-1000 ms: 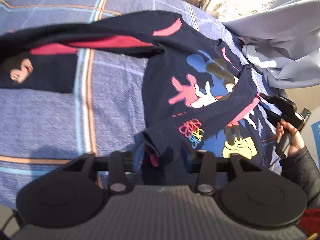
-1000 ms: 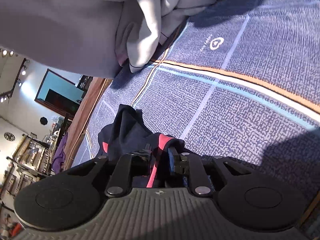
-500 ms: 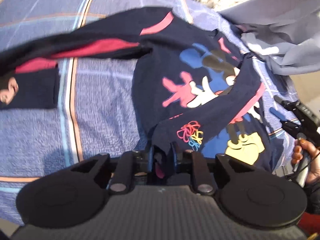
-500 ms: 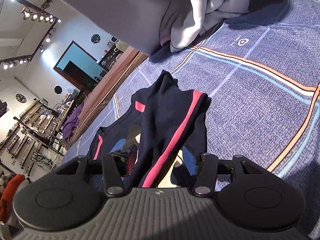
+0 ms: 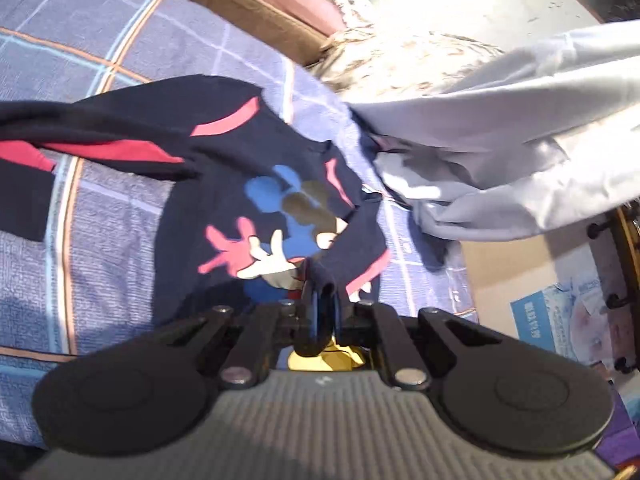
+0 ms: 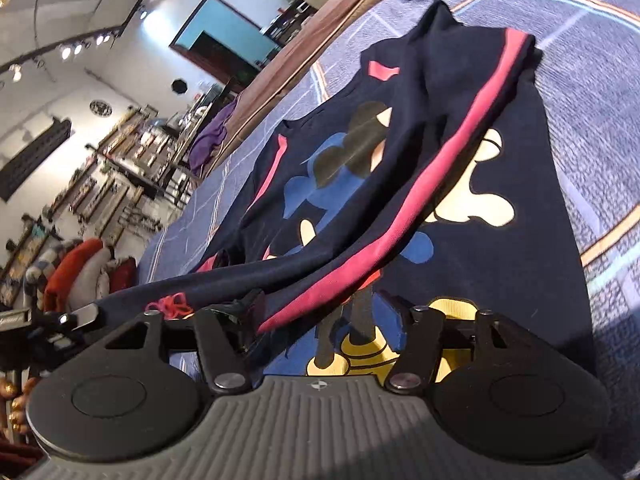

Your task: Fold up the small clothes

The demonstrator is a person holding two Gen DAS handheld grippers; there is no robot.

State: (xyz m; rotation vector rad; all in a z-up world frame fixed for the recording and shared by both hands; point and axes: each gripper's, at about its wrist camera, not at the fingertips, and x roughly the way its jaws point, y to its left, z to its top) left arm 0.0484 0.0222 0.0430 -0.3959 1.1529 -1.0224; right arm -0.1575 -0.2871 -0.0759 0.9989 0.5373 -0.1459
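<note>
A small navy sweatshirt point(image 5: 224, 216) with a cartoon mouse print and red stripes lies on the blue checked bedspread point(image 5: 100, 216). My left gripper point(image 5: 320, 312) is shut on a fold of its navy fabric, held over the print. In the right wrist view the same sweatshirt point(image 6: 500, 264) lies flat with one red-striped sleeve point(image 6: 436, 168) folded diagonally across the print. My right gripper point(image 6: 324, 316) is open, its jaws wide apart, low over the sweatshirt's hem with the sleeve end between them. The other gripper shows at the far left edge point(image 6: 60, 320).
A pile of pale grey clothes point(image 5: 500, 152) lies at the right of the bedspread, next to the sweatshirt. Another dark garment point(image 5: 24, 196) lies at the left. A wooden bed frame point(image 5: 248, 8) runs along the far side. A cardboard box point(image 5: 540, 292) stands beyond the bed's right edge.
My right gripper has opened and let go of the striped sleeve, which now lies across the print. My left gripper has closed on the sweatshirt's fabric and moved right over the garment.
</note>
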